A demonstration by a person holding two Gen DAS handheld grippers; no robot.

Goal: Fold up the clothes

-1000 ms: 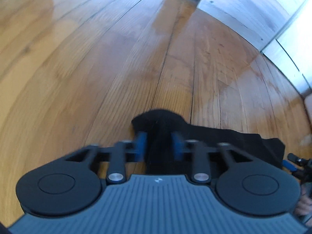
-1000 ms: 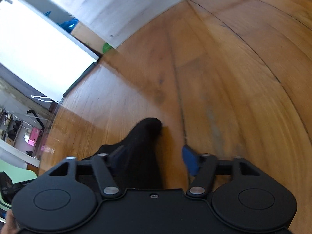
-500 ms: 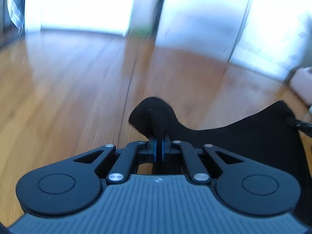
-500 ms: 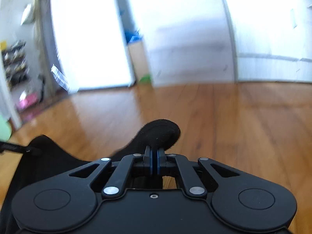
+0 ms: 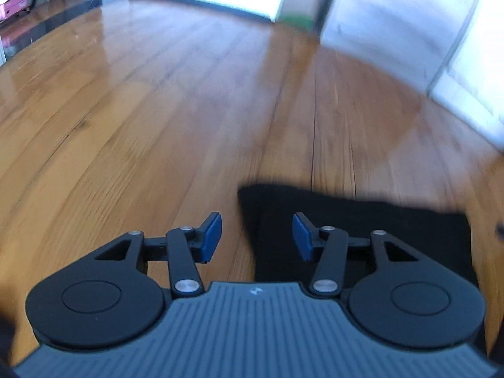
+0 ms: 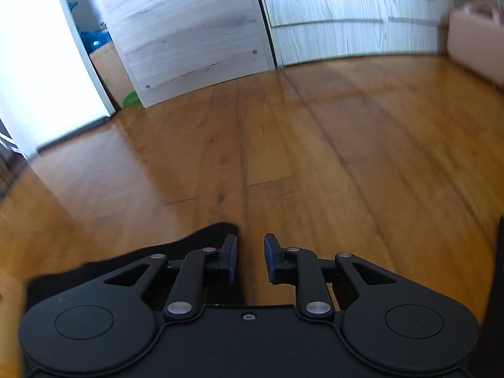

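A black garment (image 5: 362,226) lies flat on the wooden floor (image 5: 157,110) in the left wrist view, its left edge just under the gap of my left gripper (image 5: 256,236). That gripper's jaws are opening; the blue pads (image 5: 211,236) stand apart above the cloth and press on nothing. In the right wrist view a corner of the black garment (image 6: 208,236) shows behind the left finger of my right gripper (image 6: 250,258). Its jaws are opening too, and only bare floor shows in the narrow gap between them.
White wood-grain cabinets (image 6: 189,31) line the far wall, with a cardboard box (image 6: 108,69) beside a bright doorway. A pale box (image 6: 472,47) sits at the far right. A pink item (image 5: 12,3) stands at the far left of the floor.
A second ago both grippers stood open around the cloth. Half a second ago each was shut on a raised corner. Both have since let go, and the garment lies flat.
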